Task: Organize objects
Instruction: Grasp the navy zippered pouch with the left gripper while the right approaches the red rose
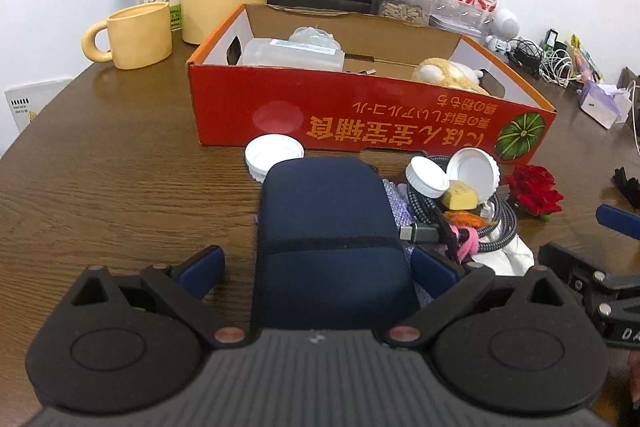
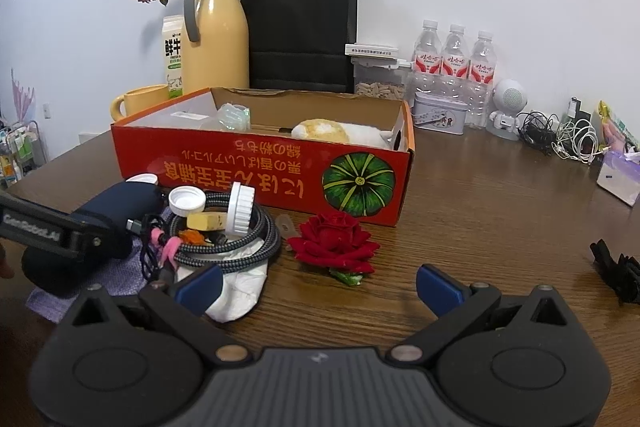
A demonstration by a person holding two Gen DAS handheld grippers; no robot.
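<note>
The brown wooden table (image 2: 480,187) carries a long red cardboard box (image 2: 256,171), open on top, with a plush toy and a few pale items already inside it. In front of the box lies a heap of loose things still to be sorted.

Largest in that heap is a dark blue pouch (image 1: 328,235). It lies straight ahead of the left gripper (image 1: 316,267), its long axis running away from the camera toward the box, and its near end sits between the two blue pads. The pads stand wide, one on each side of the pouch; the left-hand one is clearly apart from it and the other is close beside it, so nothing is gripped yet. The left gripper is held low and level, pointed at the box. Closing on the pouch looks like the step in hand, and the box lies directly beyond it.

The right gripper (image 2: 320,287) hovers low over bare table, spread wide and empty, with a red rose (image 2: 332,239) just ahead of it.

Beside the pouch a braided cable (image 2: 236,239) coils on white cloth, with white bottle caps (image 2: 186,199) on top.
</note>
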